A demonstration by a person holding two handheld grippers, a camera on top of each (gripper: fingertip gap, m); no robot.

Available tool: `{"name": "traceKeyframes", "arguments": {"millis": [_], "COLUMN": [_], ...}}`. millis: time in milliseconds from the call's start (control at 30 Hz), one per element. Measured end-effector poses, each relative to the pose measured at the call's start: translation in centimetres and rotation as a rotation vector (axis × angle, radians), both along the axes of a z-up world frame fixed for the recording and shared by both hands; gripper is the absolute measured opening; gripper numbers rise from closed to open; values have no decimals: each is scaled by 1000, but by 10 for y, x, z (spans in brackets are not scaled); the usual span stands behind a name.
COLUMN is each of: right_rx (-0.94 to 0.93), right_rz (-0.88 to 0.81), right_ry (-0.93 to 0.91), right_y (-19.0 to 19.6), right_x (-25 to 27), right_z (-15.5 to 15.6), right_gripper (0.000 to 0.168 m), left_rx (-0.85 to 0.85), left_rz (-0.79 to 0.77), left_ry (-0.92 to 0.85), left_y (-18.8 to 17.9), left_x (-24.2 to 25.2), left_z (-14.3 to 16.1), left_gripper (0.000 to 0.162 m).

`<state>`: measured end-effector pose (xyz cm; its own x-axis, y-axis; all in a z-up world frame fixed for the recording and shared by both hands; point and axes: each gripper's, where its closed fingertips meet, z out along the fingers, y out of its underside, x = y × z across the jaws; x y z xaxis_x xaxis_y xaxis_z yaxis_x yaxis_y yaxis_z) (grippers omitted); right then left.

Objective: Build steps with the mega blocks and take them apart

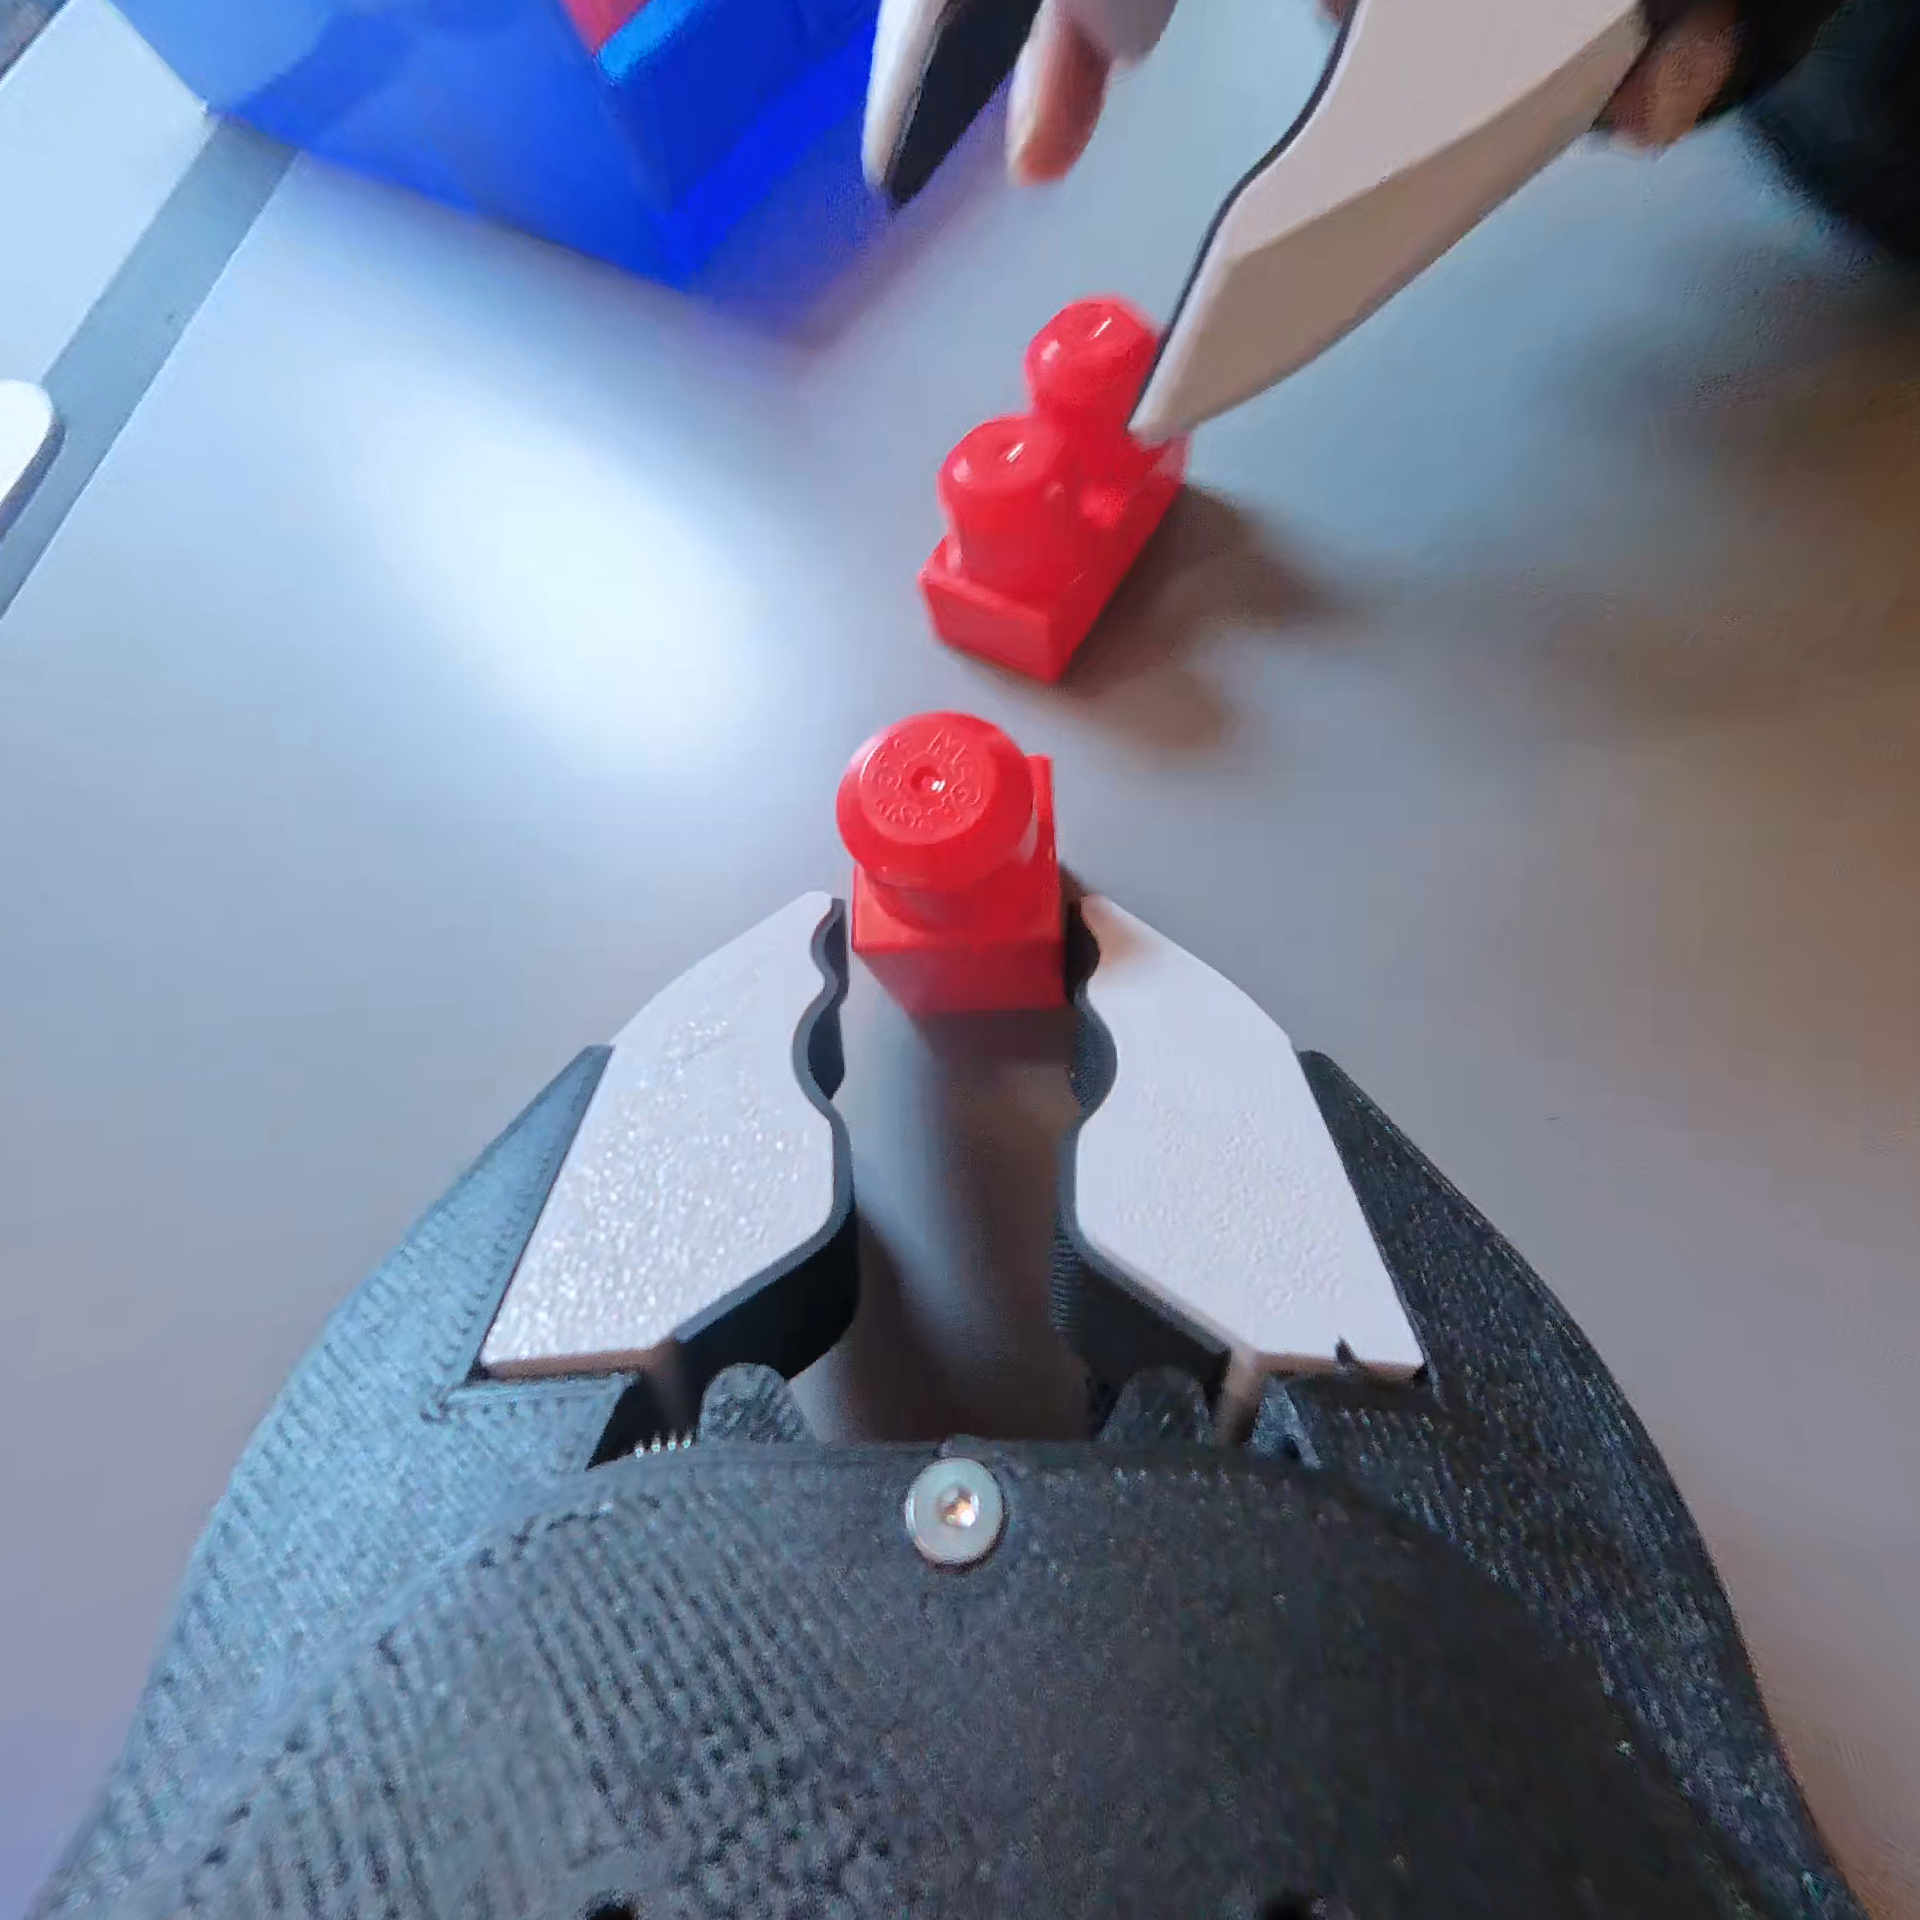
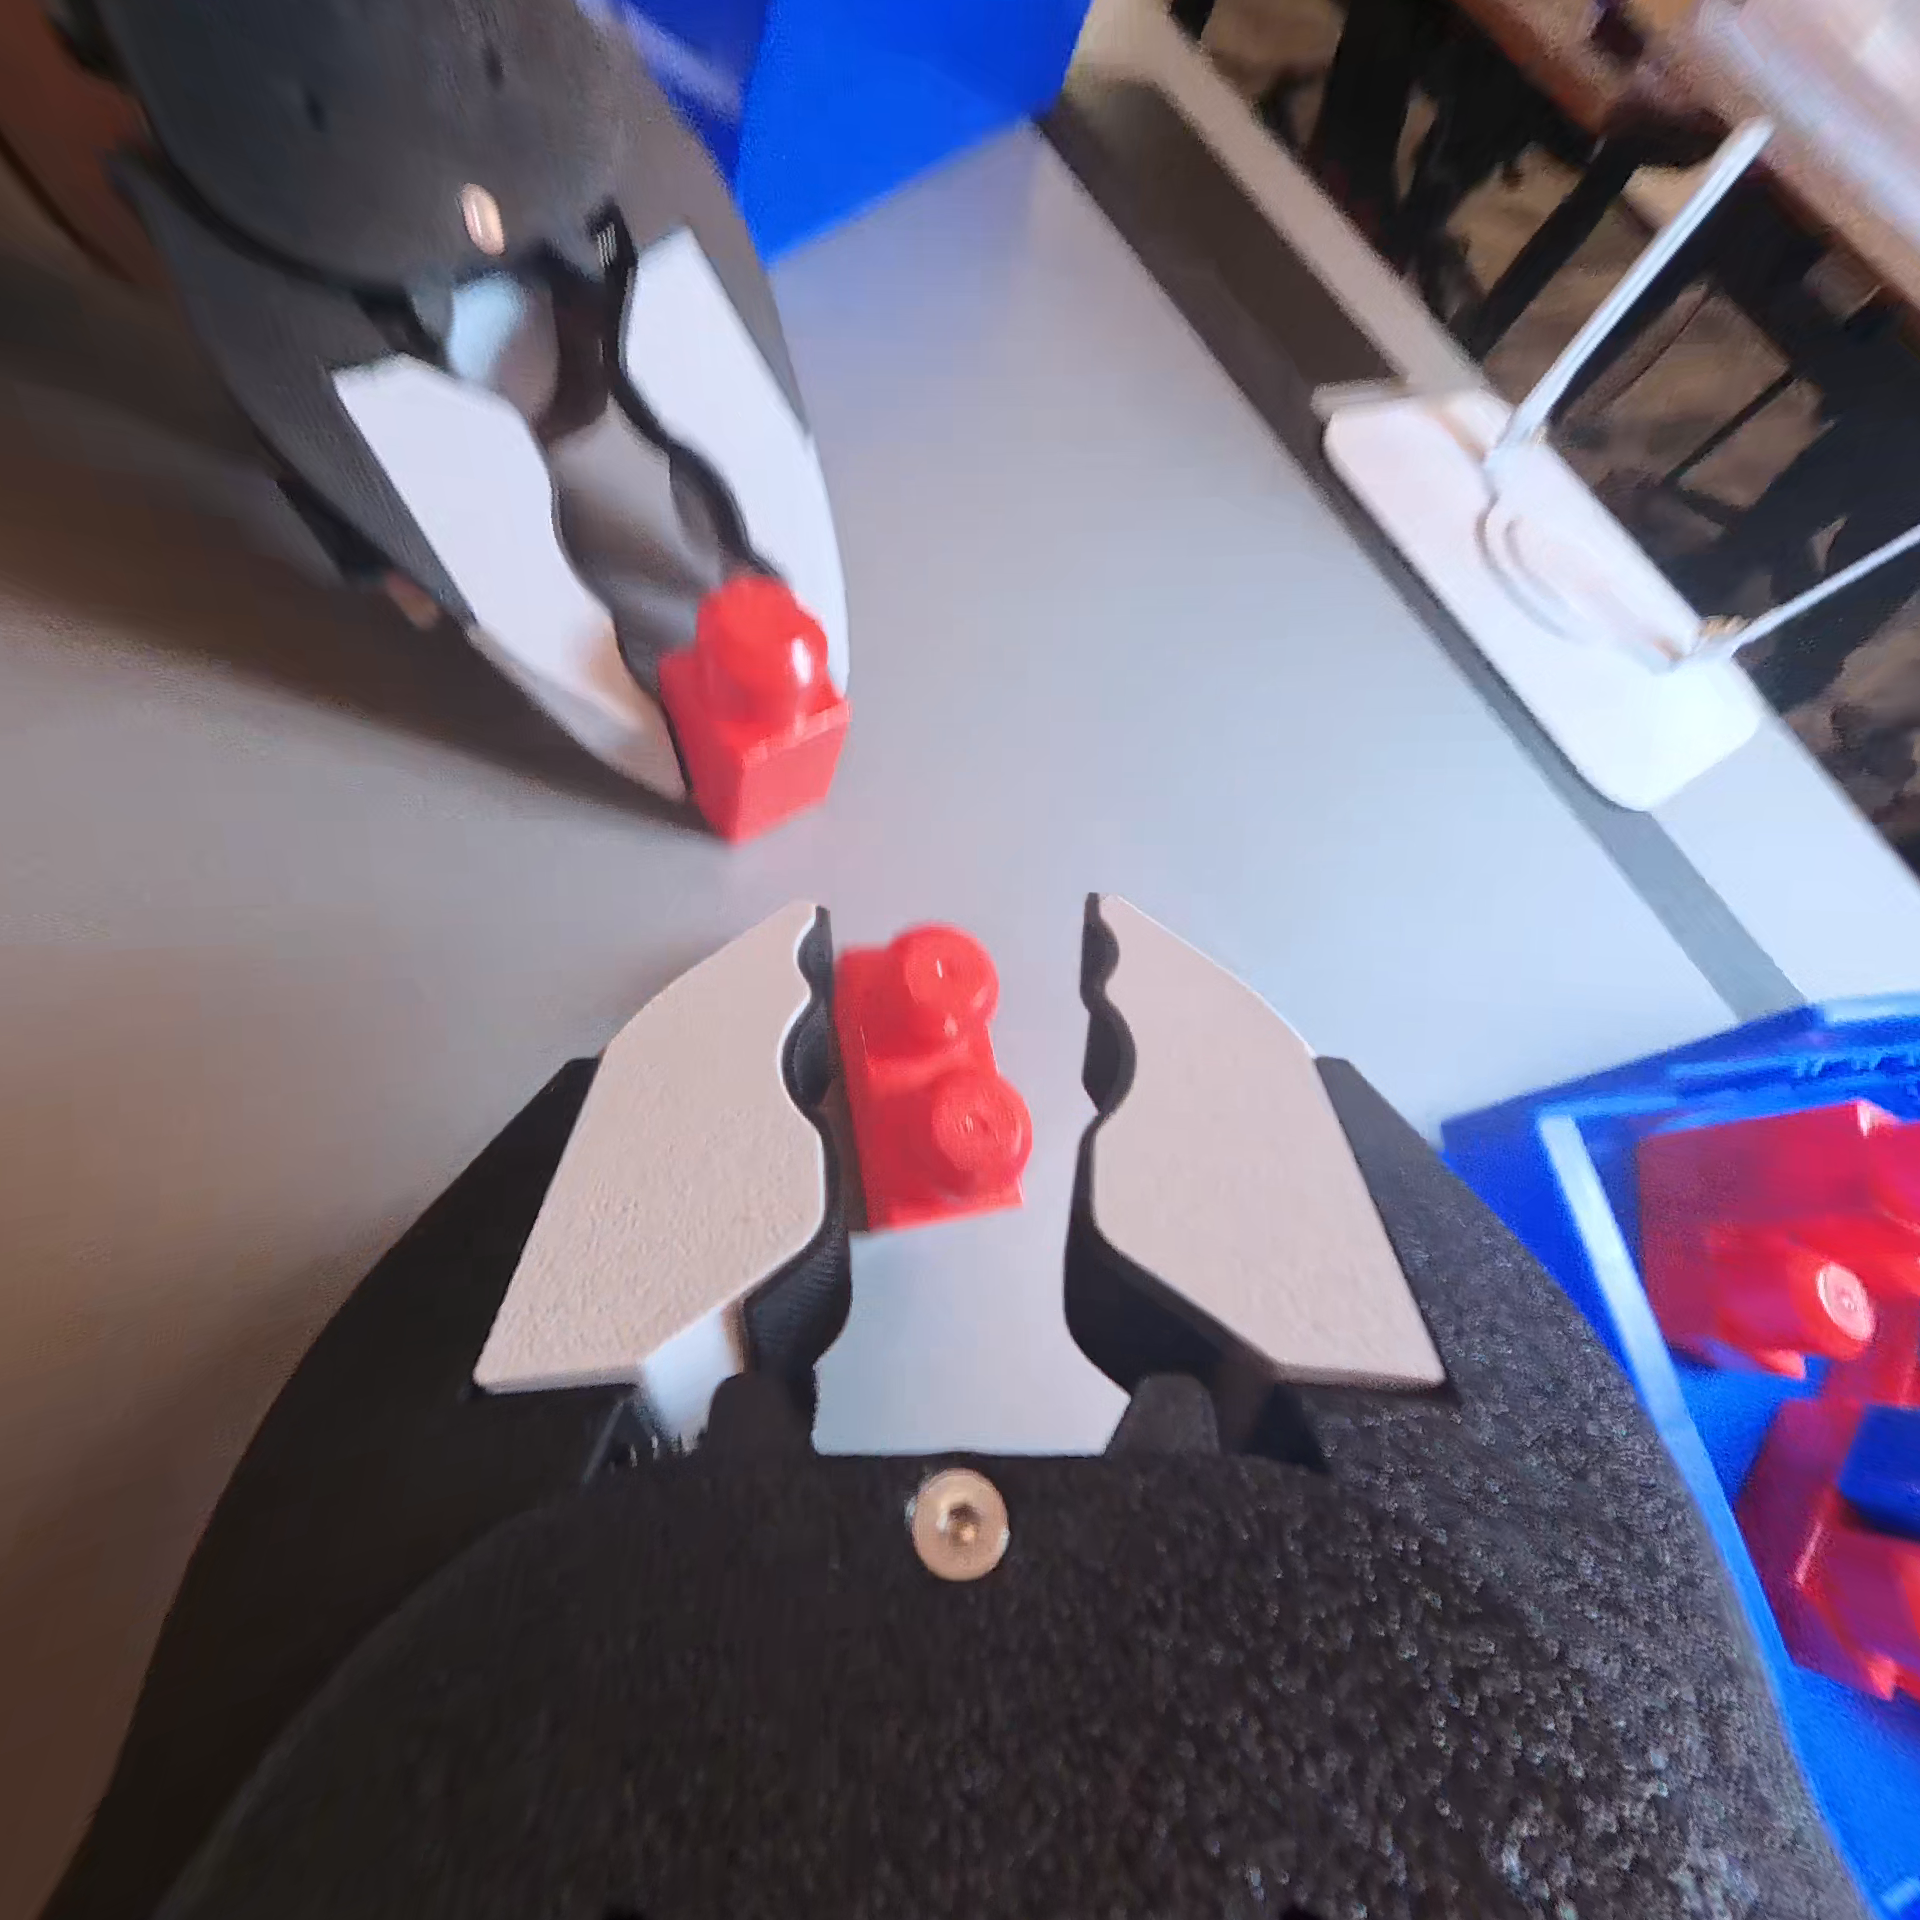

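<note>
A red one-stud block (image 1: 951,935) sits between my left gripper's (image 1: 956,920) fingers, which are shut on its base low over the grey table (image 1: 416,727). The right wrist view shows the same grip (image 2: 753,748) on this block (image 2: 764,727). A red two-stud block (image 1: 1039,520) stands on the table beyond it. My right gripper (image 2: 956,914) is open around this two-stud block (image 2: 930,1091). Its left finger (image 2: 707,1122) touches the block and a gap stays on the right. In the left wrist view one finger (image 1: 1299,270) of the right gripper rests against the block's far side.
A blue bin (image 2: 1538,1226) with red and blue blocks stands at my right gripper's right. A blue bin (image 1: 582,156) also stands at the table's back. A white stand base (image 2: 1507,582) sits near the table's edge. A person's finger (image 1: 1049,94) shows at the right gripper. The gap from one gripper's tips to the other's is roughly 9 cm.
</note>
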<state>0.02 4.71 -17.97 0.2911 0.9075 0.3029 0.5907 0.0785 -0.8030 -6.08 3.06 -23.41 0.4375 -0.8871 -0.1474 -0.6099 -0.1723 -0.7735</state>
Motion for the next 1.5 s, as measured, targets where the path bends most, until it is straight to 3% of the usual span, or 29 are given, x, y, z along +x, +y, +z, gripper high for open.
{"name": "traceKeyframes", "arguments": {"millis": [67,133,167,233,300,400,633,833,933,1300,1500], "right_rx": [-53,-94,-103,-123,-137,-153,-316,-372,-367,-387,-438], "right_rz": [0,0,1,1,16,39,305,431,425,432,476], "right_ry": [-106,-185,-206,-241,-233,-80,638,700,690,629,585], "right_y": [4,5,5,6,5,3,-45,-79,-81,-85,-93], "right_x": [12,20,22,24,23,13,-13,-30,-34,-38,-38], "right_z": [-21,-41,-48,-59,-59,-36,70,77,72,62,55], "right_gripper": [55,59,57,36,36,35,35,35,35,35,35], "left_rx": [24,28,23,33,70,108,15,-72,-90,-70,-53], "left_rz": [34,53,58,67,64,11,-93,-179,-204,-193,-252], "left_ry": [50,-13,-62,-145,-196,-255,-578,-814,-818,-765,-725], "left_y": [10,14,13,12,8,-7,-38,-59,-64,-60,-71], "left_x": [-10,-13,-14,-16,-18,-11,24,33,33,33,37], "left_z": [-4,7,15,32,47,62,100,136,138,125,123], "left_gripper": [54,59,60,60,55,50,50,43,32,46,34]}}
